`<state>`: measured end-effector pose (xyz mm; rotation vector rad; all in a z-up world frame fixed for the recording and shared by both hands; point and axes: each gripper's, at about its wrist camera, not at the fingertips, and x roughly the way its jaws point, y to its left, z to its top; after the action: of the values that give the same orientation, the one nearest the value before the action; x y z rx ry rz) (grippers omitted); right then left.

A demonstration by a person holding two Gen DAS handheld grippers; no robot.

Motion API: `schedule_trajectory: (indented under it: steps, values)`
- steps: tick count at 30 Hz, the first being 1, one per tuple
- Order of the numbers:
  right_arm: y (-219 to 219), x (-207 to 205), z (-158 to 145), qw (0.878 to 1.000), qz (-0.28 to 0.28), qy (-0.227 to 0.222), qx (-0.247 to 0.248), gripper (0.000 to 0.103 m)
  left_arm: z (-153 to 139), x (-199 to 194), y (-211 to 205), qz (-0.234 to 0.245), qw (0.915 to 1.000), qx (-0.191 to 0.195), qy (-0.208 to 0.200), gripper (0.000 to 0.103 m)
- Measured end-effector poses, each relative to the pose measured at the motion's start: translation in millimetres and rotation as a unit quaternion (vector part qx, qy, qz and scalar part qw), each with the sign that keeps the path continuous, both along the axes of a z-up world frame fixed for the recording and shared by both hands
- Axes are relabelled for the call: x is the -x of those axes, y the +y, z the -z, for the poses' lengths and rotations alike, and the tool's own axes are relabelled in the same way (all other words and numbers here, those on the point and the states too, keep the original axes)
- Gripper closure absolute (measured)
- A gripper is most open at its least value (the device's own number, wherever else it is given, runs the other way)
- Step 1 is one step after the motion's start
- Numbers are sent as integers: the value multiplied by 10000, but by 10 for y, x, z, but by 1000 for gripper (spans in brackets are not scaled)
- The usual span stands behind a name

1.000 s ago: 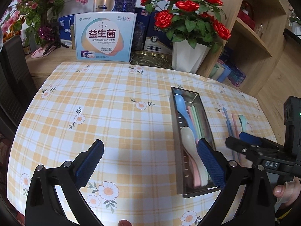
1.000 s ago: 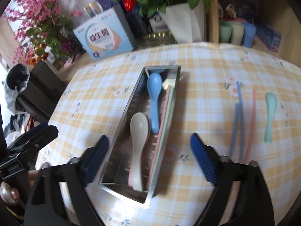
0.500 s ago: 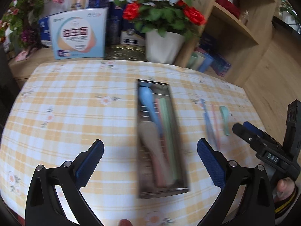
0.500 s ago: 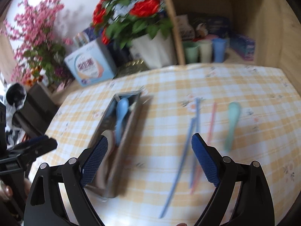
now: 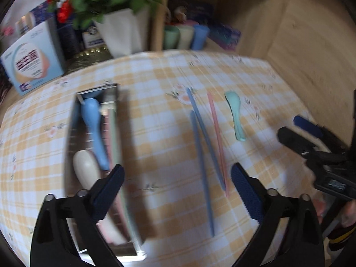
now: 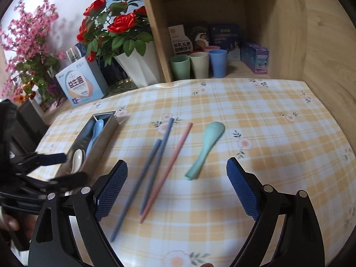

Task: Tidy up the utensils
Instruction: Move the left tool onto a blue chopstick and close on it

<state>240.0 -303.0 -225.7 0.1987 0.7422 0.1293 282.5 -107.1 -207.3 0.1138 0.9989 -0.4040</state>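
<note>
A metal tray (image 5: 119, 120) on the checked tablecloth holds a blue spoon (image 5: 93, 129), a white spoon (image 5: 85, 171) and some chopsticks. To its right, loose on the cloth, lie two blue chopsticks (image 5: 201, 155), a pink chopstick (image 5: 217, 138) and a green spoon (image 5: 234, 115). My left gripper (image 5: 176, 178) hovers over the blue chopsticks; its jaws are closing, with nothing pressed between the pads. My right gripper (image 6: 176, 171) is open above the pink chopstick (image 6: 171, 164) and the green spoon (image 6: 207, 146). It holds nothing.
A white vase of red roses (image 6: 138, 66) and a light-blue box (image 6: 80, 84) stand behind the table. A wooden shelf unit (image 6: 289, 44) holds three cups (image 6: 198, 64) and boxes at the far right. The other gripper (image 6: 57, 169) is beside the tray (image 6: 104, 138).
Both grippers have swung right, from over the tray to over the loose chopsticks and the green spoon. The left jaws stand a little narrower than before.
</note>
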Motion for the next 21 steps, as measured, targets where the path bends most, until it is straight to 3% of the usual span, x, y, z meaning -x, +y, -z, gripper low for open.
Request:
schedule_trajectory:
  steps: [4, 10, 18, 21]
  values:
    - [-153, 8, 61, 10000, 16, -34, 23, 16, 258, -146, -202, 43, 9993, -128, 346, 36]
    - [-363, -39, 180, 9997, 222, 56, 89, 16, 512, -305, -389, 138, 9974, -267, 648, 50]
    - [-549, -62, 338, 9990, 372, 221, -147, 16, 630, -427, -535, 147, 9965, -572, 589, 71]
    - [-590, -67, 352, 9987, 414, 214, -200, 16, 634, -439, -558, 159, 9964, -632, 534, 72]
